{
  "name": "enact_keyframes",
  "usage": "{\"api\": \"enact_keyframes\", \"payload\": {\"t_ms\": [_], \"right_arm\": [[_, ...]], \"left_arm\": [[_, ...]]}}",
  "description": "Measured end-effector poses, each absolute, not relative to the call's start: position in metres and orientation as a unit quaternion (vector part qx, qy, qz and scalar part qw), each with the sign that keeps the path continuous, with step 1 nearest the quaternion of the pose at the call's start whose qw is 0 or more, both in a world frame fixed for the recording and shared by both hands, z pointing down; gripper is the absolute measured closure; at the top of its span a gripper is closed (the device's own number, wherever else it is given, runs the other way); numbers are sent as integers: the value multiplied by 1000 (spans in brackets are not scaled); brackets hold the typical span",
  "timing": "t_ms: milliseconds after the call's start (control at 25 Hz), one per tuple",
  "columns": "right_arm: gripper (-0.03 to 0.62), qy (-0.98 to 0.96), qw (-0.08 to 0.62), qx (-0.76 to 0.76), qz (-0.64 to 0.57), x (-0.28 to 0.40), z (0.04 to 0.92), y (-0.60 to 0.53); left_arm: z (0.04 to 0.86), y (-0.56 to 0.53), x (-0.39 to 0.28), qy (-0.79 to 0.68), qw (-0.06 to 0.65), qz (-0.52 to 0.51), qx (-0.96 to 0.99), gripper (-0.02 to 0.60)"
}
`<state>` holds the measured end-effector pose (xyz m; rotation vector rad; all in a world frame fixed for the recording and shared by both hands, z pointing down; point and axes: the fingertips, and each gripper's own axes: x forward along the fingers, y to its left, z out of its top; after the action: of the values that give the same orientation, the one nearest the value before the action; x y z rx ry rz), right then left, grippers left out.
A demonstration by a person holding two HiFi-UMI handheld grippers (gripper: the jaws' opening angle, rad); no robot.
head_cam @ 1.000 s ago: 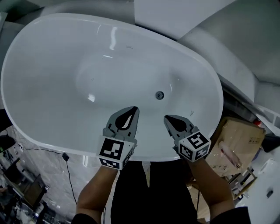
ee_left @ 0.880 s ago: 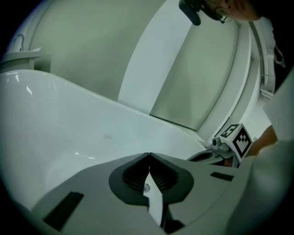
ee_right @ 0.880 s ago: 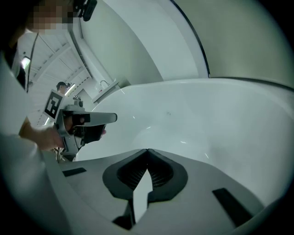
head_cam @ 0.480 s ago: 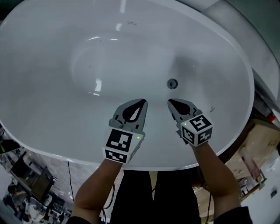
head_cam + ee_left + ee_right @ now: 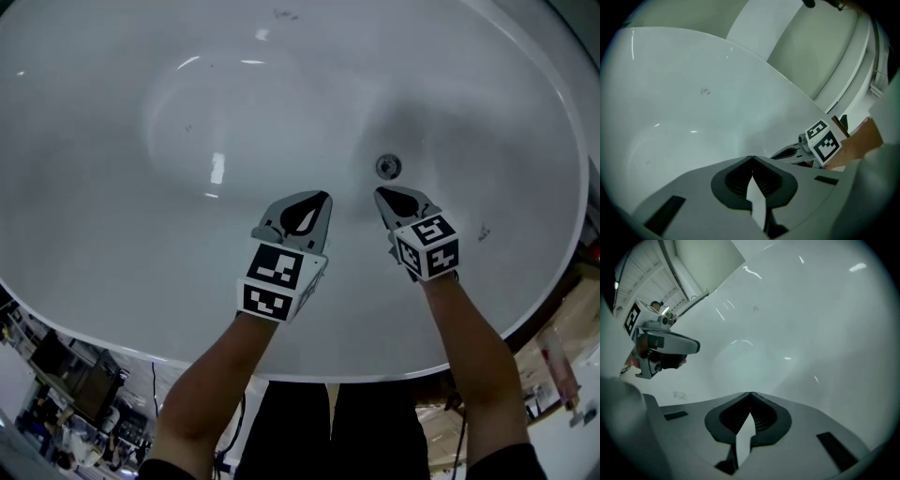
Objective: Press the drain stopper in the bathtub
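A round metal drain stopper [image 5: 388, 167] sits in the floor of the white oval bathtub [image 5: 112, 281], right of its middle. My right gripper [image 5: 381, 193] is shut and empty, its tip just below the stopper and a little apart from it. My left gripper [image 5: 323, 197] is also shut and empty, to the left of the right one over the tub floor. In the left gripper view the jaw tips [image 5: 752, 157] meet, and the right gripper [image 5: 797, 151] shows at the right. In the right gripper view the tips [image 5: 750, 393] meet, and the left gripper [image 5: 696, 346] shows at the left. Neither gripper view shows the stopper.
The tub's near rim [image 5: 328, 375] runs under both forearms. Cluttered equipment [image 5: 66, 394] lies on the floor at lower left, and a cardboard box [image 5: 562, 366] sits at lower right. Another white tub or panel [image 5: 820, 51] stands behind in the left gripper view.
Both grippers have moved forward over the rim and down into the tub. The right tip has drawn close to the drain stopper. Both stay shut.
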<state>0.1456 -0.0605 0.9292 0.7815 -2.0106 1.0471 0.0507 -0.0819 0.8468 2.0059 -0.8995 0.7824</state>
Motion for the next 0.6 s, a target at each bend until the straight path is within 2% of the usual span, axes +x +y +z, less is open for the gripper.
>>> {"api": "enact_keyframes", "payload": {"t_ms": [160,600], "right_arm": [[580,-769,396,307,397,161,970,-60],[580,-750,445,306,382,178,1048,-63]], "left_arm": [[876,-86,60,-343,373,324,799,568],[953,-74,60,-323,373,359,792,568]]}}
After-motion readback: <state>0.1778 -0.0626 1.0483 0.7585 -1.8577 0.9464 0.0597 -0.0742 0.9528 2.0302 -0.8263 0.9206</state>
